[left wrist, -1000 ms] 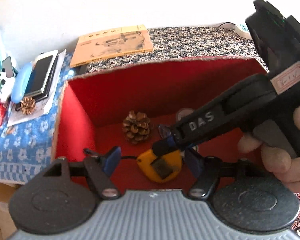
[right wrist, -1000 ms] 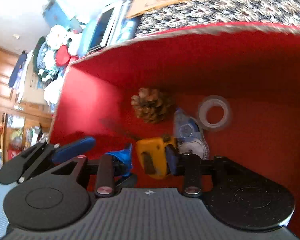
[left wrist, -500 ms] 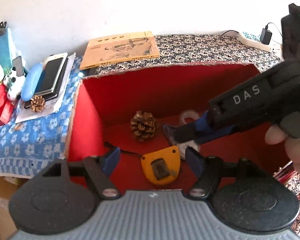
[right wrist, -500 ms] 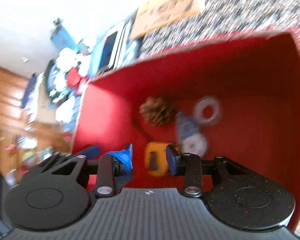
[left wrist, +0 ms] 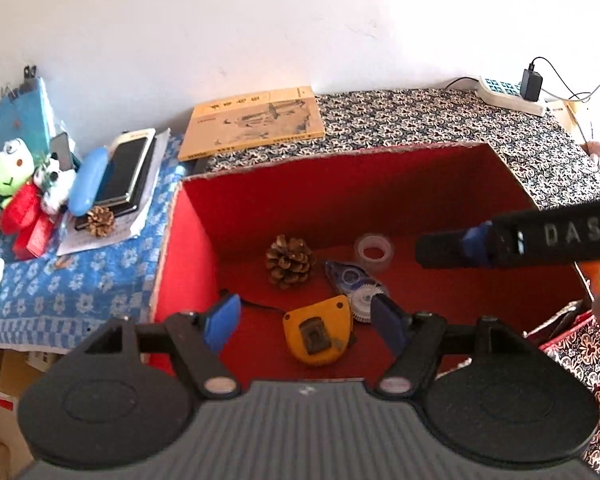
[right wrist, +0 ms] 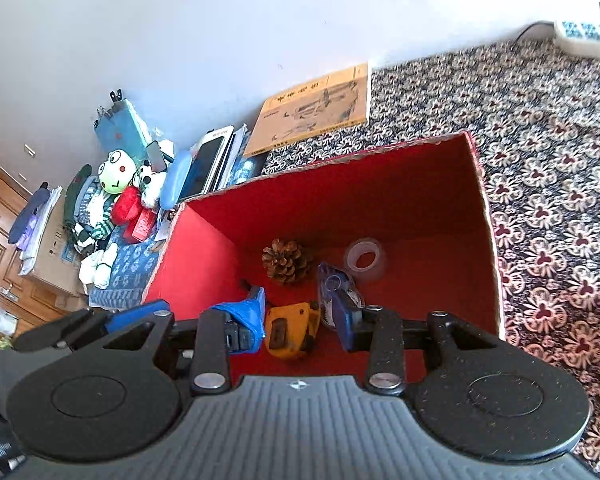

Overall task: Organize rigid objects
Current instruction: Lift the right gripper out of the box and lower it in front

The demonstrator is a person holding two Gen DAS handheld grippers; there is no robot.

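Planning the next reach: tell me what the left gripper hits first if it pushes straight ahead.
Probably the yellow tape measure on the red box floor, framed between the left gripper's open fingers; depth is unclear.

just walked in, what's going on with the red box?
A person holds a gripper in each hand above the red box, sorting small rigid items into it. Both the left gripper and the right gripper are open and empty. In the box lie a pine cone, a clear tape roll, a correction tape dispenser and a yellow tape measure. A second pine cone sits outside, on the blue cloth.
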